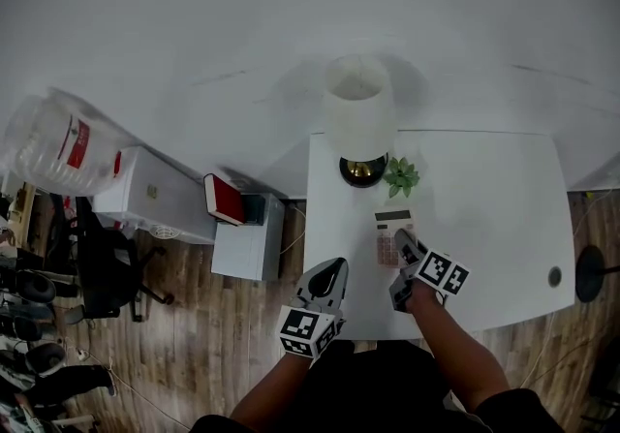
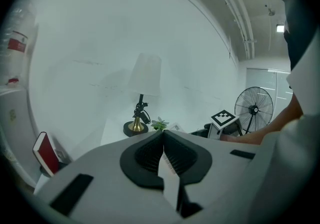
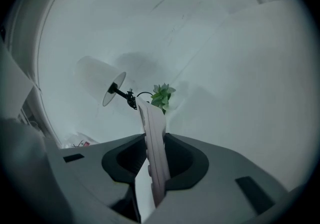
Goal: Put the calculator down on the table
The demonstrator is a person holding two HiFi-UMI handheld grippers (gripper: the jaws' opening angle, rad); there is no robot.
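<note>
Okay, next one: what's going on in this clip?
A person holds a gripper in each hand. The right gripper is clamped on a slim white calculator with pink keys, over the white table near a small green plant and a white-shaded lamp. The left gripper is shut and empty, by the table's near-left corner.

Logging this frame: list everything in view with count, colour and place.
table: 1, white, centre
lamp: 1, white shade, table's far left
plant: 1, green, beside lamp
calculator: 1, white, pinkish keys, held over table's front
cabinet: 1, white, left of table
book: 1, red, on cabinet
water jug: 1, clear, far left
office chair: 1, black, left floor
fan: 1, black, right of table
left gripper: 1, grey, jaws together, empty
right gripper: 1, grey, jaws shut on calculator
</note>
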